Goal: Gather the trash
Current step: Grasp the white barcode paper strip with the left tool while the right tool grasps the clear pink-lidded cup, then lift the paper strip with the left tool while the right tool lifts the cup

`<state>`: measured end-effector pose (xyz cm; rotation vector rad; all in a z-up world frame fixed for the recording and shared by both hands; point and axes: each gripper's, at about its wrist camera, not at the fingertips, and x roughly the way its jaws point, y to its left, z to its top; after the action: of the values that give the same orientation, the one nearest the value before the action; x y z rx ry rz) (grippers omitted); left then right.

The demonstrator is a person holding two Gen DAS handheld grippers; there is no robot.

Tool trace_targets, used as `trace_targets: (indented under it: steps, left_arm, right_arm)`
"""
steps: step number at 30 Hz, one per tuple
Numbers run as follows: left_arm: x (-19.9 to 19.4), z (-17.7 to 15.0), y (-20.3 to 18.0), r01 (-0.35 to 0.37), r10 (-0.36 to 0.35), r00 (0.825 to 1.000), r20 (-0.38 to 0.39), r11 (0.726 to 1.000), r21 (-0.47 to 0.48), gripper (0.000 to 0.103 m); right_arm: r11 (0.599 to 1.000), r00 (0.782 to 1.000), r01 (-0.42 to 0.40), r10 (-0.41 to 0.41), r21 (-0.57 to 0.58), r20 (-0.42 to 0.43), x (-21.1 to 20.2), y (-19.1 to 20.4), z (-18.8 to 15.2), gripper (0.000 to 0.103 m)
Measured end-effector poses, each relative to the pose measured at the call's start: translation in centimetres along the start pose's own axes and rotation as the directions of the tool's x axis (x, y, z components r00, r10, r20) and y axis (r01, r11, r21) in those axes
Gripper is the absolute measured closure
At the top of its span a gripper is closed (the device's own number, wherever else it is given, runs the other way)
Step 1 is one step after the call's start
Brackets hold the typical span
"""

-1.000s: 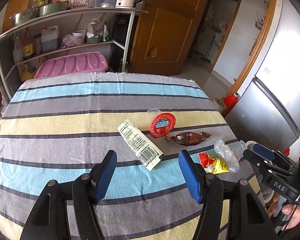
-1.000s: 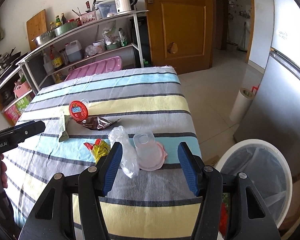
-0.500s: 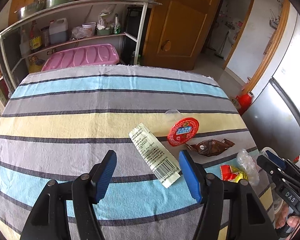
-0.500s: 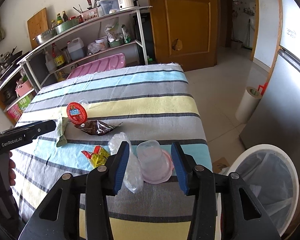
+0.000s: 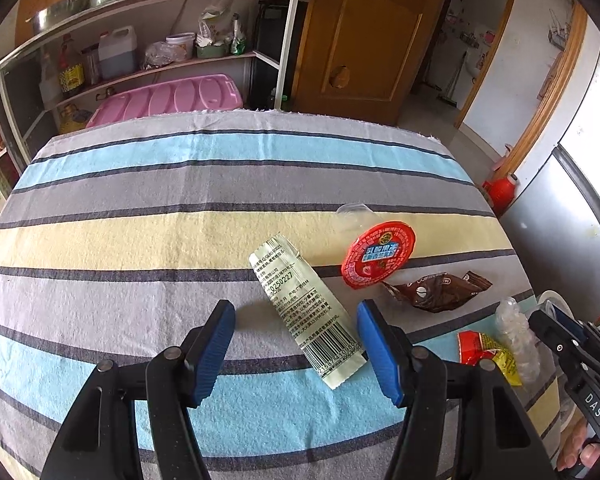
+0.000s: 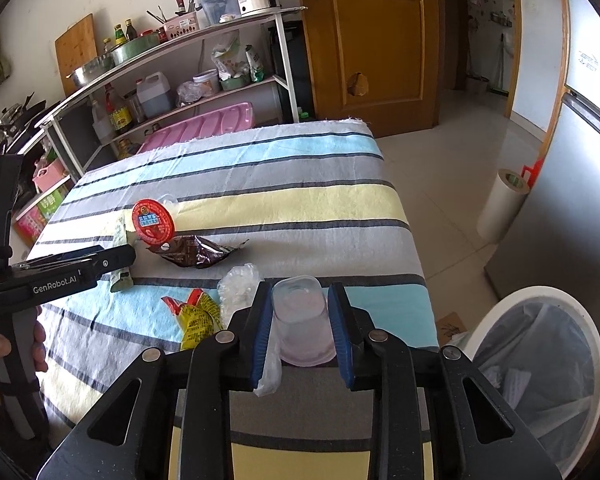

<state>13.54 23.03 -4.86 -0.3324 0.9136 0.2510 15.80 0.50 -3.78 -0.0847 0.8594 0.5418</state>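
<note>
Between the right gripper's (image 6: 300,322) blue fingers (image 6: 260,330) stands an upturned clear plastic cup (image 6: 302,322) with a pinkish rim at its base. The fingers have just been closing, and both pads now press against the cup's sides, so it is gripped. Just outside the left-hand finger a crumpled clear plastic wrap (image 6: 238,286) lies on the striped worktop (image 6: 300,208), partly tucked under that finger, with a red and yellow wrapper (image 6: 194,316) beside it. Farther ahead of the fingers lie a brown foil wrapper (image 6: 198,254) and a red-lidded jelly cup (image 6: 153,222) tipped on its side. Off to the right of the fingers, below the worktop's edge, a white bin (image 6: 540,372) lined with a clear bag stands on the floor.

Over on the other side, the left gripper (image 5: 296,344) hangs above the worktop with its fingers (image 5: 214,348) spread apart and nothing clamped. A pale green sachet (image 5: 304,310) with a barcode lies flat between them, its lower end close by the right-hand finger, though I cannot tell whether that finger touches it. A hand (image 6: 4,354) grips the handle of that tool at the left of the right wrist view.
</note>
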Motion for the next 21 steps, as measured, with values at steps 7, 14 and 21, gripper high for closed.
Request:
trace_targets:
  steps: [7, 14, 21]
  left_arm:
    - [0.1, 0.0, 0.1, 0.008, -0.008, 1.0, -0.016, 1.0, 0.008, 0.064]
    - [-0.4, -0.2, 0.5, 0.012, -0.012, 1.0, -0.013, 1.0, 0.005, 0.071]
    - [-1.3, -0.7, 0.7, 0.024, -0.024, 1.0, 0.005, 1.0, 0.014, 0.077]
  right_arm:
    - [1.0, 1.0, -0.014, 0.014, 0.005, -0.001, -0.2, 0.1, -0.1, 0.074]
    - [1.0, 1.0, -0.022, 0.022, 0.005, 0.004, -0.5, 0.3, -0.3, 0.074]
    - [1.0, 0.999, -0.026, 0.026, 0.01, 0.019, -1.1, 0.3, -0.5, 0.074]
